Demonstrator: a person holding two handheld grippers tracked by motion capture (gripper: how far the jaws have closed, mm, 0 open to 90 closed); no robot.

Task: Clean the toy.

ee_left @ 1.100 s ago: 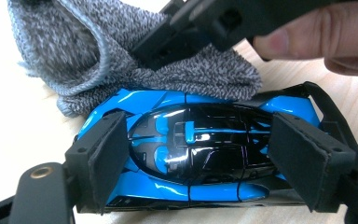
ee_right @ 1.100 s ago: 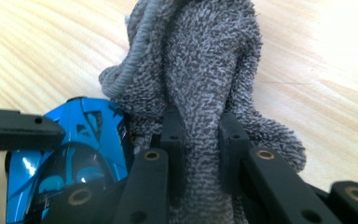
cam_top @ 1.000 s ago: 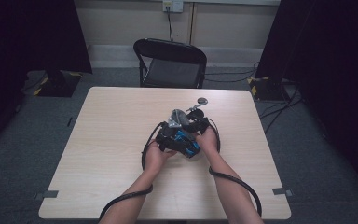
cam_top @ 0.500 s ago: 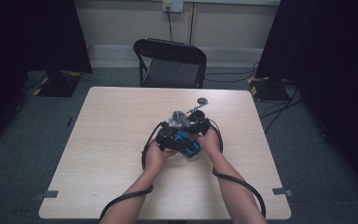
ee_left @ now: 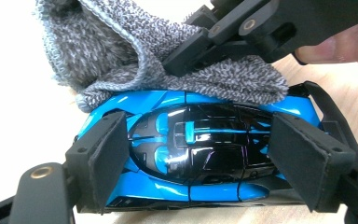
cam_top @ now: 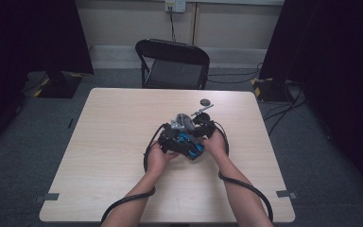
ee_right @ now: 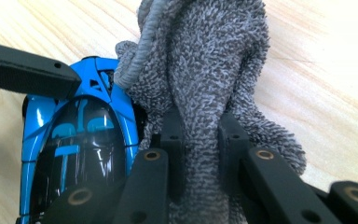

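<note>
No text, label, brand, number or sign can be read in any view: the blue car (ee_left: pixel 191 154), the grey cloth (ee_right: pixel 205 93) and the table (cam_top: pixel 99 156) bear no legible marks.

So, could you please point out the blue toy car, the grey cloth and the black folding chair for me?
blue toy car (ee_left: pixel 200 154): left gripper view, on its glossy dark roof.
grey cloth (ee_right: pixel 205 84): right gripper view, on its bunched middle.
black folding chair (cam_top: pixel 174 73): high view, on its seat.
</note>
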